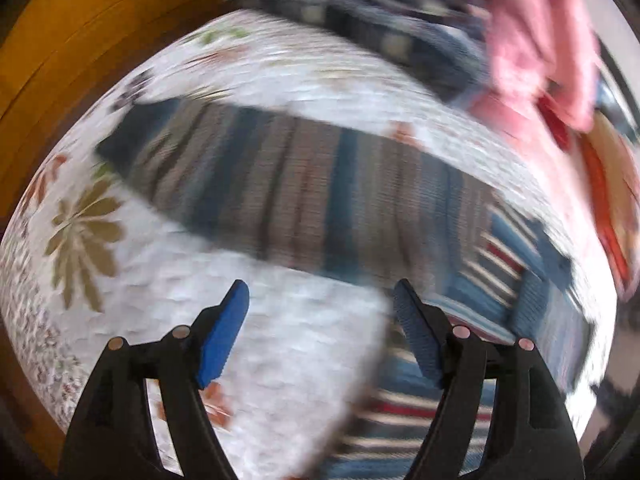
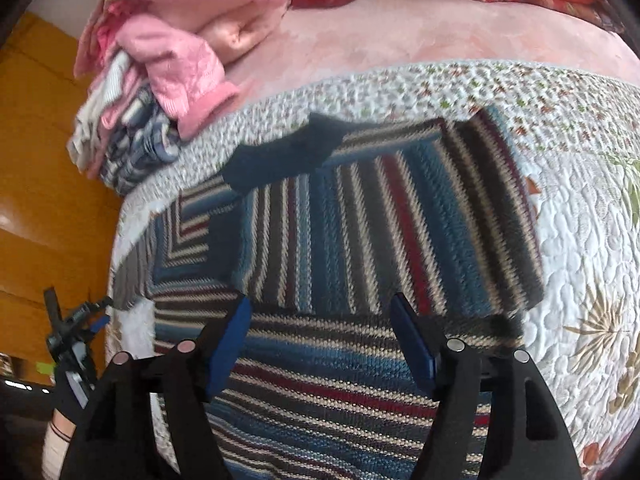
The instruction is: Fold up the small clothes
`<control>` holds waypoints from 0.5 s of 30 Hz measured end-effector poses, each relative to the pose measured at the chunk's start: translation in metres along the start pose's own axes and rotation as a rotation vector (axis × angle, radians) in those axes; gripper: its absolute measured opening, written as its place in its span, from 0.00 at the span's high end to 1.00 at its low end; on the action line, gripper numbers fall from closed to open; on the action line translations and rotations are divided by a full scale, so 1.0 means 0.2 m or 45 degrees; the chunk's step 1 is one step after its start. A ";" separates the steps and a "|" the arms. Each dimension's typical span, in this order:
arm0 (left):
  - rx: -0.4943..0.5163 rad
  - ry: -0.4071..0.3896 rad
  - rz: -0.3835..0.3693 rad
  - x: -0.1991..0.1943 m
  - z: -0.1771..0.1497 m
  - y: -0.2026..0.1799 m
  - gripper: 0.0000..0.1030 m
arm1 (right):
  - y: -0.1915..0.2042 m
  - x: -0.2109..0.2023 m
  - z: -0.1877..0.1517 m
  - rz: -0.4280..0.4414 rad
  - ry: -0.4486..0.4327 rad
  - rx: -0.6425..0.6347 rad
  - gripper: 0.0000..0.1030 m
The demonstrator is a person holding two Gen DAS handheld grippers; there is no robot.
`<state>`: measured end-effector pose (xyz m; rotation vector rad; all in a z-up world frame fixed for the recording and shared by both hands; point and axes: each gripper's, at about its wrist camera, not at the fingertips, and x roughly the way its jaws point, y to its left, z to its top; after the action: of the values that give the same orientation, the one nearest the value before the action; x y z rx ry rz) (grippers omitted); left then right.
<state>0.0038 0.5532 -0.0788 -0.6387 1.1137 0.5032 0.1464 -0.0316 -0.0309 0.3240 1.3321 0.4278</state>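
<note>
The striped sweater (image 2: pixel 384 216) lies on the quilt (image 2: pixel 580 216) of a bed, and by the look of it the folding is partway through: one sleeve is turned across the body, with its dark cuff (image 2: pixel 280 160) resting near the far left edge. Both tongs are free, so the step in hand seems to be the pause between folds.

The right tongs (image 2: pixel 320 320) hover over the near part of the sweater, blue pads apart, gripping nothing. The left tongs (image 1: pixel 320 308) are also apart and empty, above bare quilt with the sweater (image 1: pixel 320 196) just beyond and to their right; that view is blurred, so finer detail is lost.

The next move likely calls for pinching the near hem or a side edge at two points and carrying it over evenly, keeping the knit from bunching.

The sweater is a thick knit in blue, grey, cream and dark red stripes, lying fairly flat. A pile of pink clothes (image 2: pixel 180 32) sits at the far left, well apart.
</note>
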 end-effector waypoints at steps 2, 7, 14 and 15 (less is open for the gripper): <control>-0.106 -0.004 -0.048 0.03 0.04 0.11 0.29 | 0.03 0.05 -0.02 -0.033 0.013 -0.036 0.30; -0.320 -0.006 -0.094 0.12 0.12 0.36 0.29 | 0.01 0.16 -0.04 -0.123 0.010 -0.085 0.30; -0.589 -0.007 -0.176 0.27 0.17 0.64 0.29 | -0.06 0.21 -0.04 -0.169 0.015 -0.074 0.30; -0.600 -0.017 -0.190 0.27 0.18 0.64 0.29 | -0.07 0.22 -0.04 -0.169 0.019 -0.069 0.30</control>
<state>-0.0376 0.6736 -0.1459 -1.1185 0.9294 0.6456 0.1479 -0.0226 -0.0765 0.1862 1.3452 0.3546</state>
